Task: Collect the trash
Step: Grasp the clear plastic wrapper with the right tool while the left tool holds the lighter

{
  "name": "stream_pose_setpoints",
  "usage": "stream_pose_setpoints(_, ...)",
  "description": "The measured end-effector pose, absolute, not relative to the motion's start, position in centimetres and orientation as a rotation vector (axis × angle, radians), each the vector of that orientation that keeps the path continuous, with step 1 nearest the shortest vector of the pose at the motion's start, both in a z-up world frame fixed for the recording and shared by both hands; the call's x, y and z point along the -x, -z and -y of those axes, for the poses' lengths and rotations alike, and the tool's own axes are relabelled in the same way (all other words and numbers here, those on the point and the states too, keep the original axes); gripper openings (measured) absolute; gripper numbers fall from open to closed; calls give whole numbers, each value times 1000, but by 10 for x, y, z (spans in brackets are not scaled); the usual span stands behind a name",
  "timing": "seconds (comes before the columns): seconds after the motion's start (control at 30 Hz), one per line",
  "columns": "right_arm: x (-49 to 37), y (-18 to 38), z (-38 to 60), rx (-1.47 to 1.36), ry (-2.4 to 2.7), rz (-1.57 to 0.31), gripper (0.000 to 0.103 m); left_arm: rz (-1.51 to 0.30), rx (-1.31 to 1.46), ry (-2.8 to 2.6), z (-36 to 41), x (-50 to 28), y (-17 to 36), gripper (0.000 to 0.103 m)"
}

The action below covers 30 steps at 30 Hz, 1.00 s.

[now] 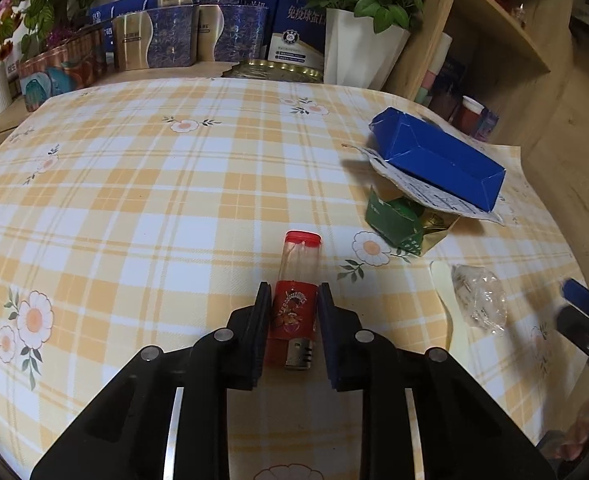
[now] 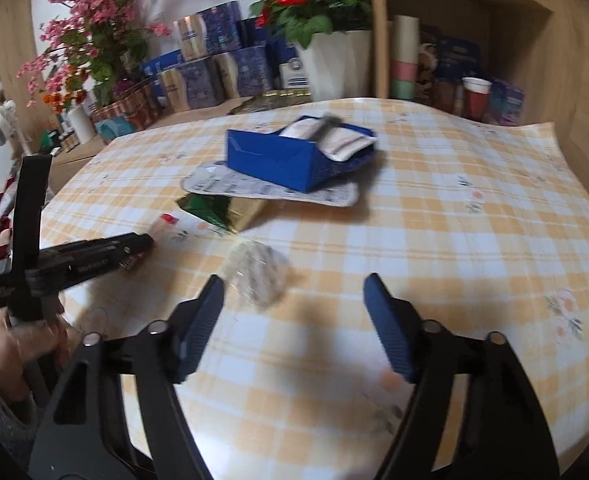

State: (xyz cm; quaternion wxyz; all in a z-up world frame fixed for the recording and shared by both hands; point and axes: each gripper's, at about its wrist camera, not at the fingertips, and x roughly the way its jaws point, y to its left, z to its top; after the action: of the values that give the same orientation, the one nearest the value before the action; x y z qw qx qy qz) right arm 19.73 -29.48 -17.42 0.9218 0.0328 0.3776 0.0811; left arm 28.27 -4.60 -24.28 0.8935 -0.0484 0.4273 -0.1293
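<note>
Left wrist view: your left gripper point(image 1: 293, 292) straddles a red lighter point(image 1: 296, 304) lying on the plaid floral tablecloth point(image 1: 154, 200). Its jaws stand close against the lighter's labelled body, one on each side, and appear to grasp it; the clear upper section and red cap project beyond the fingertips, while the metal end lies near the camera. To the right of the lighter lies a crumpled clear plastic wrapper point(image 1: 480, 300), and at the far right edge your right gripper point(image 1: 582, 300) enters the view, blurred.

Further off to the right, a blue cardboard box point(image 1: 438, 156) rests on a printed paper sheet point(image 1: 434, 192), which partly covers a green and gold wrapper point(image 1: 398, 224).

Right wrist view: your right gripper point(image 2: 294, 292) hangs released above the cloth, its jaws wide apart and holding nothing. The plastic wrapper point(image 2: 256, 276) lies just beyond the left fingertip, not between the pads. At the left, a hand point(image 2: 18, 344) carries the left gripper point(image 2: 134, 248).

Along the far edge stand a white pot of red roses point(image 1: 358, 48) and stacked blue and gold boxes point(image 1: 154, 40).
</note>
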Motion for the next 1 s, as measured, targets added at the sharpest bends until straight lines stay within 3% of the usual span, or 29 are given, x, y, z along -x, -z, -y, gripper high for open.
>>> stream_pose_setpoints(0.1,-215,182,283,-69,-190,-799,58,-887,109,279,45,-283,243,23)
stream_pose_setpoints(0.47,-240,205,267,-80,-214,-872,47,-887,144,301,40,-285,245,23)
stream_pose_setpoints(0.63,-238,207,273,-112,-235,-881,21,-884,166,308,38,-284,245,23)
stream_pose_setpoints(1.0,-192,170,274,-127,-241,-753,16,-856,257,328,23,-281,242,22)
